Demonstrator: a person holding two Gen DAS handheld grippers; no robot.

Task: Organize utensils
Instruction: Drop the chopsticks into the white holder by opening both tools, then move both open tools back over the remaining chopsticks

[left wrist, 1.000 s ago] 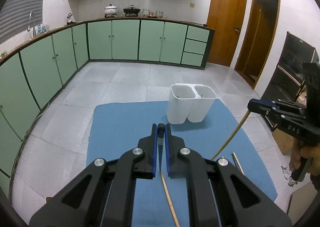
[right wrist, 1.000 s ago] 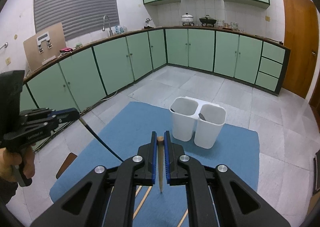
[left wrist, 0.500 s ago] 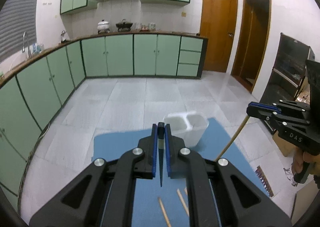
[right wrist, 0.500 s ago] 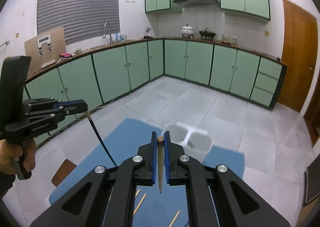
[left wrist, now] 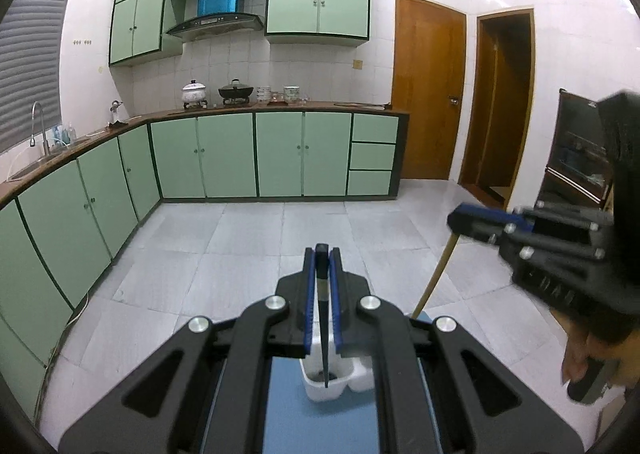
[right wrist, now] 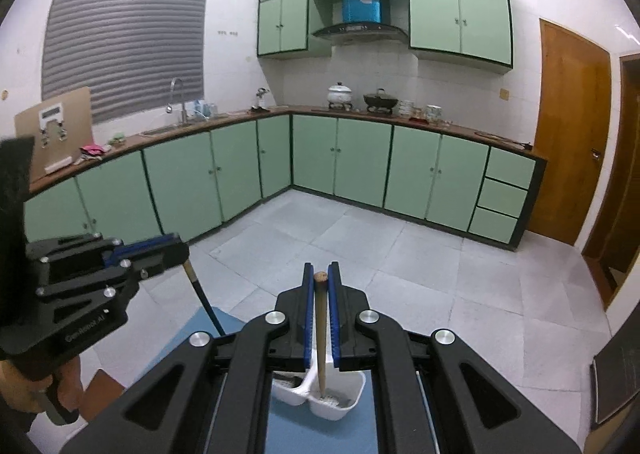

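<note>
- Black, with a pale band near its top, the dark chopstick (left wrist: 322, 314) is clamped between the blue pads of the left gripper (left wrist: 322, 254); its long axis runs top to bottom in the left wrist view, blunt end up at the fingertips, thin tip down over the left compartment of the white holder (left wrist: 320, 392); seen from the right wrist, it slants down to the right from the jaws.
- The holder stands on a blue mat (left wrist: 320, 426), largely hidden behind each gripper's body; whether either tip has passed its rim I cannot tell.
- Wooden, the tan chopstick (right wrist: 320, 334) is pinched in the right gripper (right wrist: 320, 274); its long axis is close to upright, round butt at the top between the fingertips, narrow end pointing down over the holder's right compartment.
- Right of this, in the left wrist view, a hand (left wrist: 580, 358) grips the right gripper's handle; the tan stick slants down to the left from it.
</note>
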